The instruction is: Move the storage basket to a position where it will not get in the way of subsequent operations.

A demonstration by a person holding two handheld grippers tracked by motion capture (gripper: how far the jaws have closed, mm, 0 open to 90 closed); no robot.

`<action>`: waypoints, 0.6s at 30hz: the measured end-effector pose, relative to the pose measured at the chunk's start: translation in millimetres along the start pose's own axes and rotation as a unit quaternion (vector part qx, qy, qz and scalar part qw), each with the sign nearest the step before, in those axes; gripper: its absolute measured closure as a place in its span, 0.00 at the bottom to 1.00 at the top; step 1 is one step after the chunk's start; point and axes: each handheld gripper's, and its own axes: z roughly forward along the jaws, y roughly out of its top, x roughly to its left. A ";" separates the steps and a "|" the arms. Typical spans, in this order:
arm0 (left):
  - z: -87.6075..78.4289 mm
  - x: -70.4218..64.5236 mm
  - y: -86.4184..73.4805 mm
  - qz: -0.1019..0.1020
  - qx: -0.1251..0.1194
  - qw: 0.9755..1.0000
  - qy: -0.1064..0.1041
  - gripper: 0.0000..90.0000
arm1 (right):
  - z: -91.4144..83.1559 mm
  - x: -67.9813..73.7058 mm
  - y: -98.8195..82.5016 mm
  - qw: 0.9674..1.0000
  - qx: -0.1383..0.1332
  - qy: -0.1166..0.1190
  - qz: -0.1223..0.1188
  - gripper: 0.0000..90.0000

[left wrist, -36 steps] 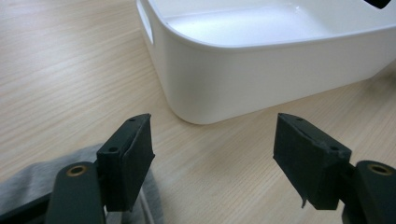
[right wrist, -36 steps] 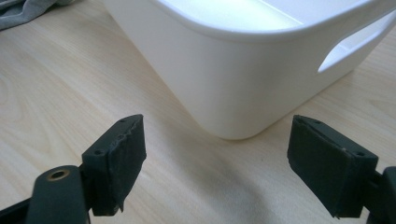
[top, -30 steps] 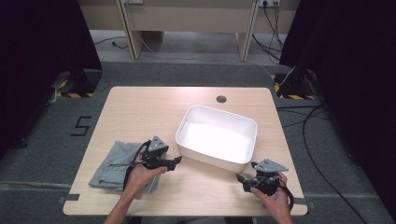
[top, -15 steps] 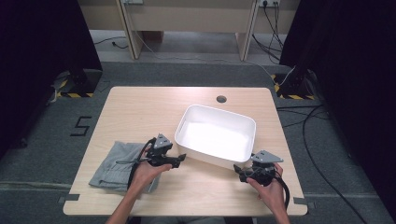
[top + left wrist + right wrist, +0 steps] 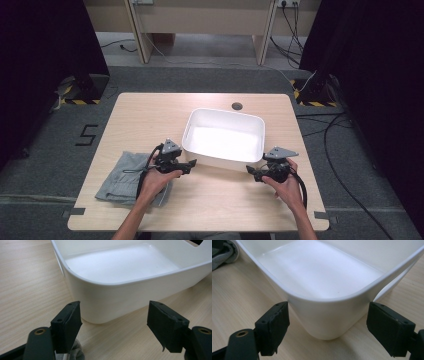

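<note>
Approaching the empty white rectangular plastic tub (image 5: 225,140), left claw (image 5: 191,164) and right claw (image 5: 251,171) both released at its near corners. Next, probably: closing on the rim.

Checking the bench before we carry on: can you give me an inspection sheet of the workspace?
Surface: light wooden table, round hole near its far edge.
Job's things: empty white tub at the middle; grey cloth lying crumpled at the near left.
Clutter: nothing seen.
Grippers: left gripper open, pointing at the tub's near left corner, not touching; right gripper open, pointing at the near right corner, not touching.
Cables: a black cable trails from each gripper; more run over the floor at right.
Surroundings: grey carpet, a "5" marked on it, black curtains on both sides, a wooden bench behind.
</note>
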 end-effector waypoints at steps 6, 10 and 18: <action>3.0 8.9 0.4 -0.014 -0.008 1.000 0.015 0.29 | 12.9 -8.8 10.9 1.000 0.000 0.019 0.006 0.23; 4.5 12.9 3.5 -0.021 -0.010 0.999 0.025 0.29 | 20.1 -13.8 18.2 1.000 -0.002 0.018 0.005 0.24; 6.7 17.4 14.8 -0.011 -0.008 0.999 0.037 0.30 | 33.6 -22.0 29.9 1.000 -0.001 0.004 0.002 0.25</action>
